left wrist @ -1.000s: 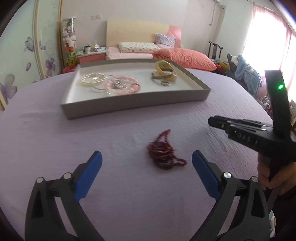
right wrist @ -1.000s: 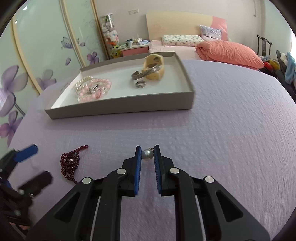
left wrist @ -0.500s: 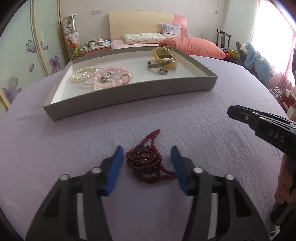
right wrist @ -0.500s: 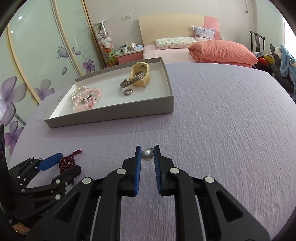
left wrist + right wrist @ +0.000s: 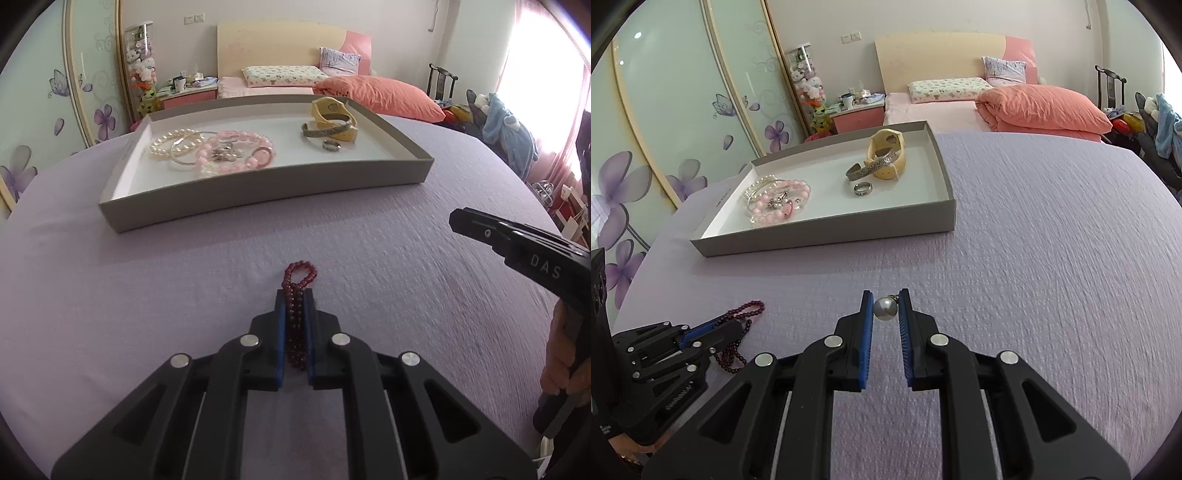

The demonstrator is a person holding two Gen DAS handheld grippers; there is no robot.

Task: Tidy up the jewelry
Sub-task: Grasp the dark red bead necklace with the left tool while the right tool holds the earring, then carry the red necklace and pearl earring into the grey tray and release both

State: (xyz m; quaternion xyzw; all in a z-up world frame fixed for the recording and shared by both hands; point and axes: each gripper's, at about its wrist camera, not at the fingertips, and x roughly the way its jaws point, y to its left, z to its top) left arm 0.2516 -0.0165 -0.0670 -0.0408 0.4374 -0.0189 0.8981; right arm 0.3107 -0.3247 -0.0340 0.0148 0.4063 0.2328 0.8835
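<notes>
A dark red bead string lies on the lilac cloth. My left gripper is closing its jaws on the string, and its blue pads press on the strands; a loop sticks out ahead of the tips. From the right wrist view the same beads trail out of that left gripper. My right gripper is shut on a small grey pearl pendant, held just above the cloth. Further back sits the grey tray with bracelets, a yellow bangle and a ring.
In the tray's left part lie a pearl bracelet and pink beads, and a silver cuff lies to their right. The right gripper's body and the hand holding it fill the right edge. A bed and a wardrobe stand behind.
The left gripper's jaws have gone from wide open to shut on the dark red beads, bunching them into a narrow strand. The right gripper still holds the pearl.
</notes>
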